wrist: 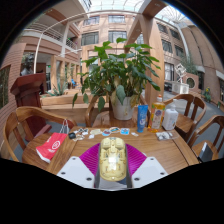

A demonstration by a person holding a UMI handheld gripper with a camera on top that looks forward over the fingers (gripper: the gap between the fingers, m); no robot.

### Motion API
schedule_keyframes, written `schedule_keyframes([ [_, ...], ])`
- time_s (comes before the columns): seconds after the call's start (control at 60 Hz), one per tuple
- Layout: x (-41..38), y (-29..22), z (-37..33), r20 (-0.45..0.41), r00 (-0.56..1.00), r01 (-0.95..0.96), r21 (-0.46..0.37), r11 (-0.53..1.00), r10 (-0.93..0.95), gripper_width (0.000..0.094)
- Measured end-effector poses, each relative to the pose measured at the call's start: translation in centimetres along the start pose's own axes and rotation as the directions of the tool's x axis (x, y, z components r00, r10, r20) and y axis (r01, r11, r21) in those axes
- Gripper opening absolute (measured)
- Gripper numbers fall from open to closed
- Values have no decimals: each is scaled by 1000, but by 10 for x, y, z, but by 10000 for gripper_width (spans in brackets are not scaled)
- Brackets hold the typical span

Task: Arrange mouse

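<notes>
- Pale yellowish mouse (113, 159) sits between the tool's (113, 170) two fingers, its long axis running straight ahead along them, over a magenta mat (92, 155) at the desk's (170, 150) near edge.
- Fingers flank it closely; whether they press it or stand released, I cannot tell.
- Beyond: a potted plant (122, 75) and bottles (165, 115) mid-desk.

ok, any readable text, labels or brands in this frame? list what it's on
No text reads clearly.
Red book: a pale round mark on the cover, too small to read.
Blue can: label too blurred to read.
Bottle: no legible label.
Mouse, between the gripper fingers: no marking visible.
</notes>
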State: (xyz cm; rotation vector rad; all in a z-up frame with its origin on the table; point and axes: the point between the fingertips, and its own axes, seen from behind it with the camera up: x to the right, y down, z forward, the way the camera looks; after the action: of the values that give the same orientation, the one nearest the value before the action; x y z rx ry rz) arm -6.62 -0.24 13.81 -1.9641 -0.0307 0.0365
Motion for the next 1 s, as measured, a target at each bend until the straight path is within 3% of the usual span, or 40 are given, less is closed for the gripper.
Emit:
schedule_keyframes([
  [0.15,22,81,56,-33,999,5,-162,987,-11,363],
  [0.383,17,128,70,16,997,-65,-258,964,72,491],
  [0.433,21,124,64,1,998,-60,-247,967,62,582],
  [0.5,19,111,49,-2,999,-37,-224,974,37,863],
  [1.0,1,-1,-190,-41,998,53,11,999,-52,855],
])
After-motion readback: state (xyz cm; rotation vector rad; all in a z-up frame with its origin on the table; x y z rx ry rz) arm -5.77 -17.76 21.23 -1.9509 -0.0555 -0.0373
